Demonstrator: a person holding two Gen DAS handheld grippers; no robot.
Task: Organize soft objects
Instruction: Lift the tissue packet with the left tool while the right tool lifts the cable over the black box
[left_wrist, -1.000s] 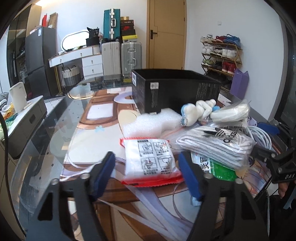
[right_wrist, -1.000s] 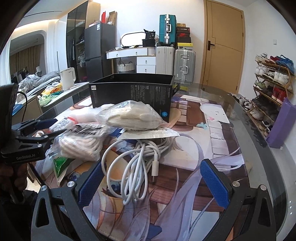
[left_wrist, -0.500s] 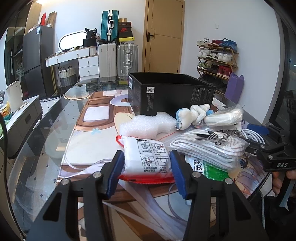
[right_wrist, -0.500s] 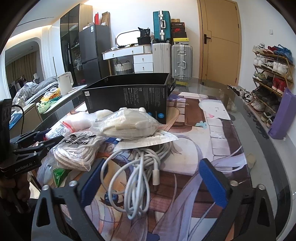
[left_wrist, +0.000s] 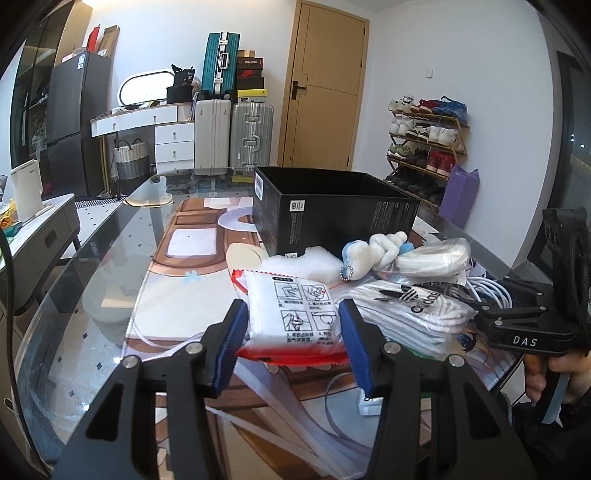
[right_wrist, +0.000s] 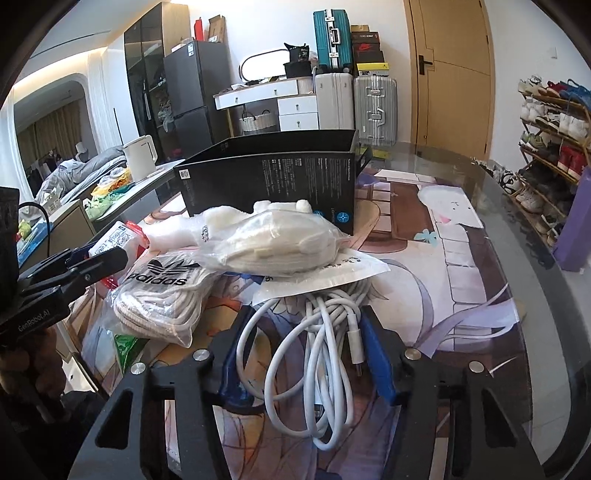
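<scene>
A glass worktop (left_wrist: 92, 258) with a rounded edge carries a printed cartoon mat (right_wrist: 461, 266); behind it stand three suitcases, a wooden door and a shoe rack. One open black cardboard box (left_wrist: 332, 218) sits mid-worktop. In front of it lies a heap of soft things: one crinkly clear bag of white ribbed socks (left_wrist: 410, 310) with a black logo, one clear bag of cream fabric (right_wrist: 280, 240), one slab of white foam (left_wrist: 299, 262), one small white plush toy (left_wrist: 376, 247) and one loose coil of white cable (right_wrist: 317, 343). The left gripper (left_wrist: 291, 336) has its blue pads clamped on the sides of a flat white packet (left_wrist: 291, 317) with a red edge and printed diagrams. The right gripper (right_wrist: 303, 350) is closing around the cable coil, pads at its sides; whether they press yet I cannot tell.
</scene>
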